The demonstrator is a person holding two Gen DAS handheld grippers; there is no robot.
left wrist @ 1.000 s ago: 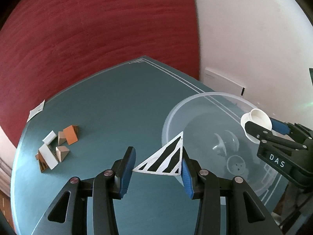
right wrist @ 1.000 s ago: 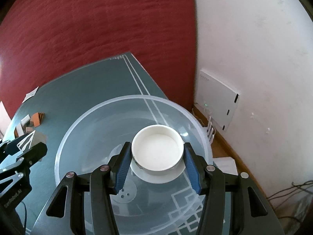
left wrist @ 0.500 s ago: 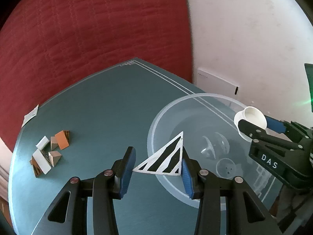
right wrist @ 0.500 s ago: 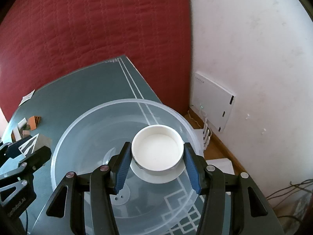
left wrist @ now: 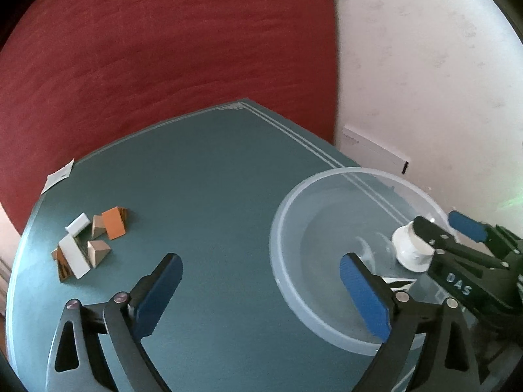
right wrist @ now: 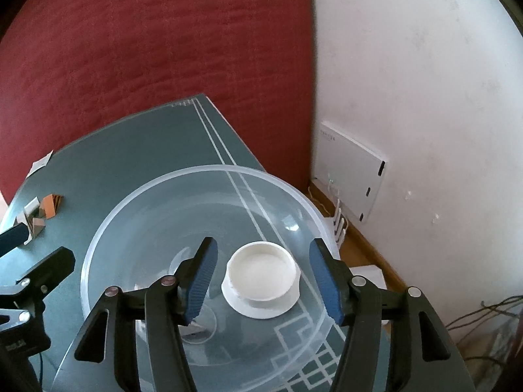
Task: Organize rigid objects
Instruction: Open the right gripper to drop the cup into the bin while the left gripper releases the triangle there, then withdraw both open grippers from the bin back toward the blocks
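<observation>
Releasing into the clear bowl at the surface's right edge, near its far right corner. Left tool spreading, jaws opening, nothing between the pads. Striped triangle piece lying flat on the bowl floor, partly hidden behind the left tool's right finger. Right tool opening too, pads standing clear of the white dish on both sides, not pinching it; dish looks settled upright inside the bowl, right of centre, though contact with the floor hard to confirm through clear plastic.

Doing it well, as a judgement: finishing both spreads fully before any lift, so no pad drags a piece. Lifting straight up and back along the fingers, clear of the bowl rim; light bowl likely to slide or tip if bumped. Keeping the two tools apart on the way out, since they sit close over the bowl. Watching the dish for a wobble against the left pad side.

Still loose: wooden and white blocks clustered near the surface's left edge, well apart from the bowl. Paper slip at the far left edge, probably not part of the job.
</observation>
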